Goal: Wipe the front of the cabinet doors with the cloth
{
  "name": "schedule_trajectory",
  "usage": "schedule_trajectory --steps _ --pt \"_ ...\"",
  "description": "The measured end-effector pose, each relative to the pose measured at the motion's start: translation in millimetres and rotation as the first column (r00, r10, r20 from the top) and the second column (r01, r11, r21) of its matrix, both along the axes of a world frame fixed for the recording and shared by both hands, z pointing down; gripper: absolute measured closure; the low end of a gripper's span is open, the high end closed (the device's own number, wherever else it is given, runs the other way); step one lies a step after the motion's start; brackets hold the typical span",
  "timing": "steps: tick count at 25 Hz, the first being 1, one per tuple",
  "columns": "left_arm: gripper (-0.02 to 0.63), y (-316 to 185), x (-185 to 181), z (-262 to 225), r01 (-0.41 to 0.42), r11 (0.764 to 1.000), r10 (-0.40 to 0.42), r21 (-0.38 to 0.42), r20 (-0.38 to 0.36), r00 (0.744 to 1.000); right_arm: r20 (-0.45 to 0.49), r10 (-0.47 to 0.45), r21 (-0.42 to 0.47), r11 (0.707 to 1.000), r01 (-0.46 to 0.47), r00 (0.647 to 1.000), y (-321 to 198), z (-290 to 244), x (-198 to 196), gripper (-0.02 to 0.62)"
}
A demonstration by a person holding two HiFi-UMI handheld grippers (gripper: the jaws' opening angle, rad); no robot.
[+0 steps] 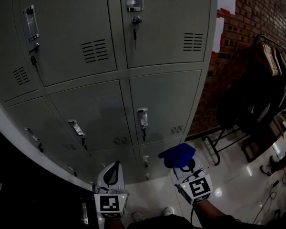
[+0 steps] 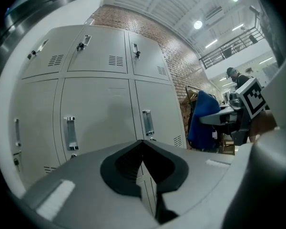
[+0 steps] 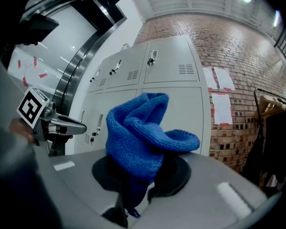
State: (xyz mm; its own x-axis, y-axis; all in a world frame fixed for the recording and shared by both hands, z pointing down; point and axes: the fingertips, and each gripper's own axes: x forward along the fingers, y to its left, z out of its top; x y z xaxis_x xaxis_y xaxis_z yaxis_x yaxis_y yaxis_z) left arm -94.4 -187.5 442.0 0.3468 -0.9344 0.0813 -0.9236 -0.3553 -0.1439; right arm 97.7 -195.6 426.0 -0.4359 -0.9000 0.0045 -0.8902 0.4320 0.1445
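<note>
Right hand-held gripper (image 1: 185, 165) clamps blue cloth (image 1: 177, 152), left hand-held gripper (image 1: 114, 168) closed empty, seemingly short of cabinet doors (image 1: 164, 97).

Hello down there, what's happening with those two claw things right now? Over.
Right gripper jaws shut on blue knitted cloth. Left gripper jaws together, empty. Cloth short of grey metal cabinet doors, nothing between.

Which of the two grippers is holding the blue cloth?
The right gripper: its jaws are shut on the blue cloth, while the left gripper is shut on nothing.
</note>
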Motion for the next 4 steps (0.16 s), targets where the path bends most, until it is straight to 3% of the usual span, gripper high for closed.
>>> schedule_trajectory --steps 4 --pt "0.595 -1.3 0.9 -12.0 -0.007 1.000 0.007 0.007 -0.004 1.000 -0.005 -0.002 -0.005 1.000 0.002 1.000 -2.5 2.5 -1.1 0.514"
